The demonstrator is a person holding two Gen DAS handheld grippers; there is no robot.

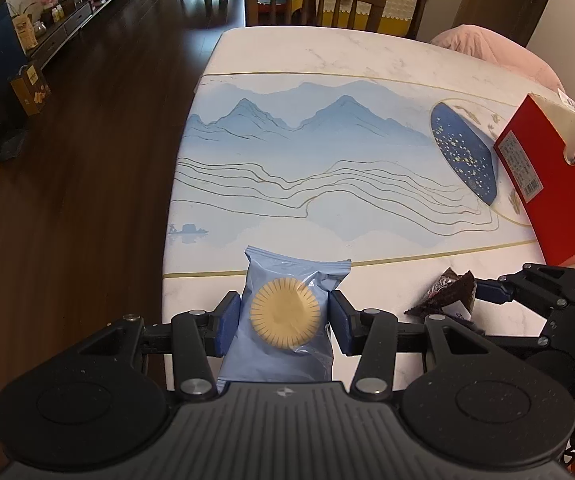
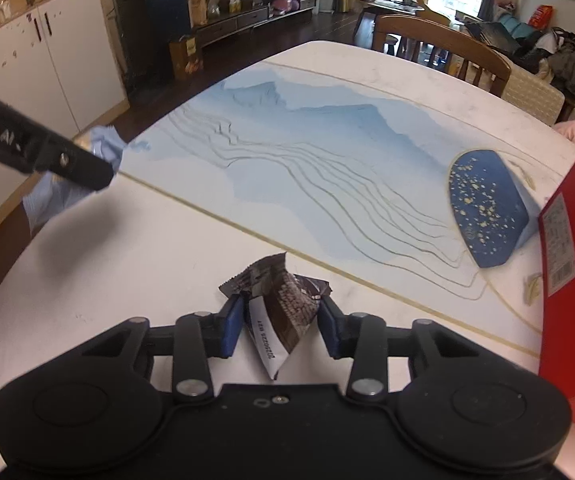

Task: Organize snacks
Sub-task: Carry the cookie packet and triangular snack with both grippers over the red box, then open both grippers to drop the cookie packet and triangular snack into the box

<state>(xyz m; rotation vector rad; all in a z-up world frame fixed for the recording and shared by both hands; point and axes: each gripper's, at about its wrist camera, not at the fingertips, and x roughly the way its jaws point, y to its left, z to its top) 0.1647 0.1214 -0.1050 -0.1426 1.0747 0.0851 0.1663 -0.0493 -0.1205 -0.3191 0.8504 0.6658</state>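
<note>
Blue wrapper: light-blue snack packet [image 1: 287,316] with a round yellow biscuit showing through its clear window, clamped by both blue pads of the left tongs [image 1: 285,322]; held over the near edge of the table [image 1: 327,60], well apart from the red box [image 1: 543,184].
Left tongs: closed on the light-blue snack packet, pads pressed on its two sides; seen from the right wrist as a black arm [image 2: 39,148] at the far side of the table from the red box.
Dark wrapper: brown-black snack packet [image 2: 275,304], crumpled, white date strip facing the camera; sits between the pads of the right tongs [image 2: 279,320], nearer the red box than the blue one is. Whether it touches the table, cannot tell.
Right tongs: closed on the brown-black snack packet, pads touching both sides; in the left wrist view it sits [image 1: 483,292] just below the red box's near corner.
Red box: open top, label on its side [image 2: 563,248], standing at the table edge; shiny wrappers inside, blurred.
Table: white marble-look top with a blue mountain print and a dark-blue gold-flecked shape [image 2: 487,208] just beside the red box.
Wooden chair: [image 1: 315,0] at the far end of the table from both tongs.
</note>
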